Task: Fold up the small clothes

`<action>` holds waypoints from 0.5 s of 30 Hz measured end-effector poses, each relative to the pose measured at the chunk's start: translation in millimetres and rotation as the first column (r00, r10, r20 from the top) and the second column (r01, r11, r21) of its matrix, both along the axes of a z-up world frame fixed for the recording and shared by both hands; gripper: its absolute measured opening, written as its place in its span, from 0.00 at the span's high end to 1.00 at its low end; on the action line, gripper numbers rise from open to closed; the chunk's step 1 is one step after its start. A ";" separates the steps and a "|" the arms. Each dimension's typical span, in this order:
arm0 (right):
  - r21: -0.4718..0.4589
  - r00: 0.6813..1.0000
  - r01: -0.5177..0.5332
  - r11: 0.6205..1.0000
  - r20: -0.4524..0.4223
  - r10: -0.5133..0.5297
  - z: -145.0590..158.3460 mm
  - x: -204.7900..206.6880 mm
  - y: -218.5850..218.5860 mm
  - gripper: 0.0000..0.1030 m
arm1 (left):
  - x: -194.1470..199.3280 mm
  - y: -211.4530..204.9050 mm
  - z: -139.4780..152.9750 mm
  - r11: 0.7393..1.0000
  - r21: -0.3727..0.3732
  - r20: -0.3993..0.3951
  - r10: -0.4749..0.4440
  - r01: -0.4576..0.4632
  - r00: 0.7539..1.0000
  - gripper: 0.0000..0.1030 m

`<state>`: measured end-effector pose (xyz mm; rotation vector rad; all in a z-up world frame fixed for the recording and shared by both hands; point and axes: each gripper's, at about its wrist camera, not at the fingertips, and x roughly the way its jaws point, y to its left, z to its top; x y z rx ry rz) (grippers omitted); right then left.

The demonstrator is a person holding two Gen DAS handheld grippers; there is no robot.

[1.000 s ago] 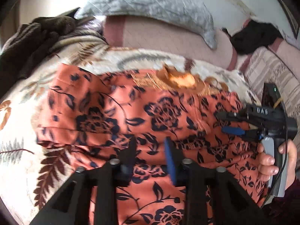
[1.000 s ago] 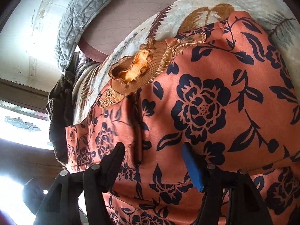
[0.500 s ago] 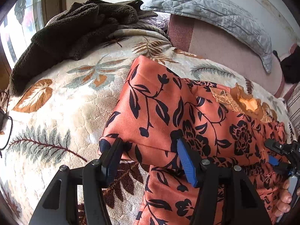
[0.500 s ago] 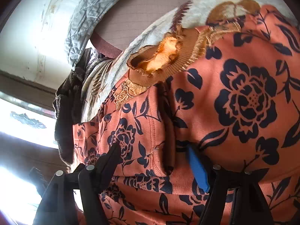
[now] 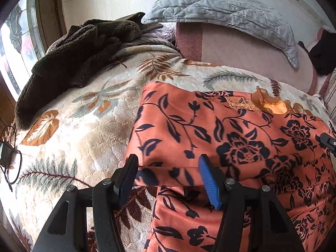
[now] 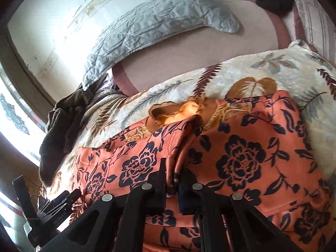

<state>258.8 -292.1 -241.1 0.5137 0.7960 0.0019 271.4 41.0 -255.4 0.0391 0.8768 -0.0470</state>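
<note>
1. The orange floral garment (image 5: 220,138) lay folded on the leaf-print blanket (image 5: 79,126).
2. The left gripper (image 5: 168,166) stood wide apart over its folded edge.
3. The right gripper (image 6: 172,180) pinched a fabric ridge.

A cream blanket (image 5: 84,126) printed with brown and grey leaves covers the bed. A dark brown fleece (image 5: 69,58) lies heaped on it near the window (image 5: 14,42), which lets in bright daylight. Behind runs a pink bolster (image 5: 241,50) with a grey quilted pillow (image 5: 220,10) on top, against a pale, marked wall (image 5: 105,0). A black cable (image 5: 12,168) lies at the blanket's edge.
</note>
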 end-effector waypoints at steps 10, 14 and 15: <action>0.002 0.958 0.265 0.964 -0.117 -0.263 -2.9 -32.0 -94.4 0.92 | -3.8 -9.9 5.7 1.000 0.018 0.030 -0.019 0.019 0.999 0.41; 0.092 0.941 0.275 0.957 -0.230 -0.249 -23.6 -28.4 -110.1 0.91 | -3.8 -12.3 5.8 0.999 0.021 0.033 -0.029 0.028 0.999 0.41; 0.133 0.935 0.279 0.951 -0.262 -0.237 -30.9 -26.8 -112.7 0.89 | -3.6 -12.6 5.8 0.999 0.022 0.034 -0.030 0.029 0.999 0.41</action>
